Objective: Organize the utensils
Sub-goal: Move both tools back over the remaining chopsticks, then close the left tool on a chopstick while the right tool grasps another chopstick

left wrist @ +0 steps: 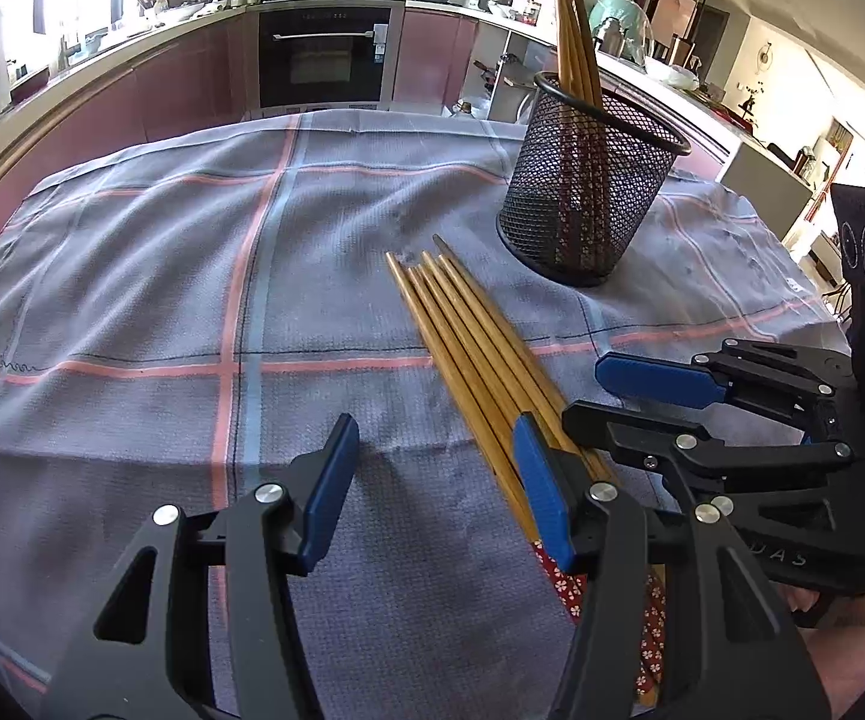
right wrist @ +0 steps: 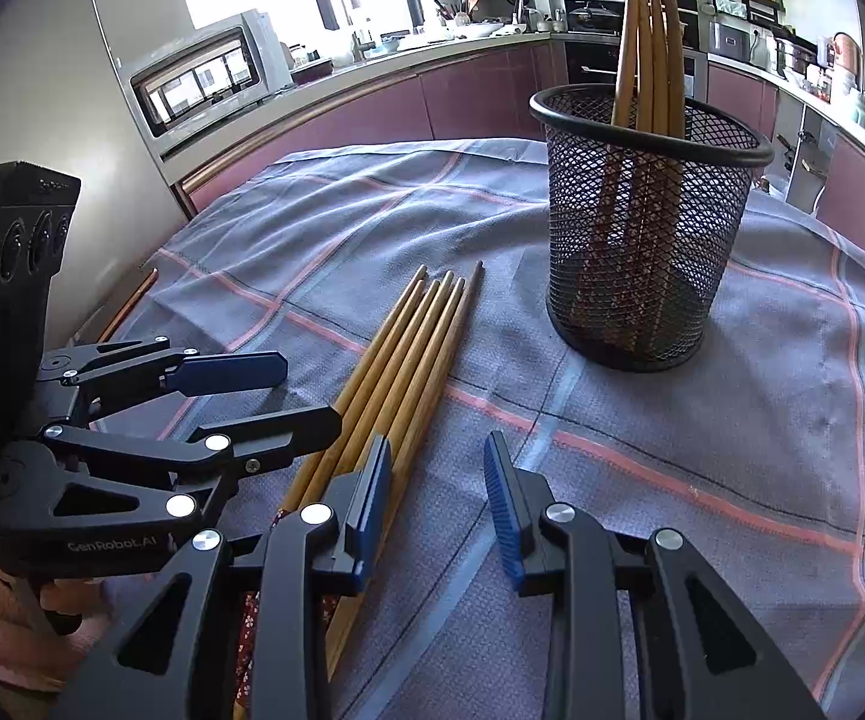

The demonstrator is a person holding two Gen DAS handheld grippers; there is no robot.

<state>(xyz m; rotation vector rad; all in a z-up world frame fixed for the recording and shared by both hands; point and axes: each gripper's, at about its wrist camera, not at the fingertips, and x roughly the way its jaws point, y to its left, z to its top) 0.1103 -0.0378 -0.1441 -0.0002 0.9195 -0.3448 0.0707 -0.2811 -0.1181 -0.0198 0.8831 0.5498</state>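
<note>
The left wrist view shows a bundle of chopsticks lying flat on the checked cloth. Their long axis runs away from the left gripper, and the thin tips point ahead toward the mesh cup; the thick ends with a red flower pattern lie under the gripper's right finger. About six tips can be counted. The left gripper is open and holds nothing; the bundle lies just at its right finger, not between the two.

In the same view the right gripper is just to the right of the bundle, with its fingers apart and empty.

The right wrist view shows the bundle from the other side, at the left finger of the open right gripper, and the left gripper further left. Here also about six tips are counted.

The cup stands upright ahead of both grippers, beyond the tips. Inside it stand more chopsticks, thin ends up; the right wrist view shows about four, the left wrist view about three.
</note>
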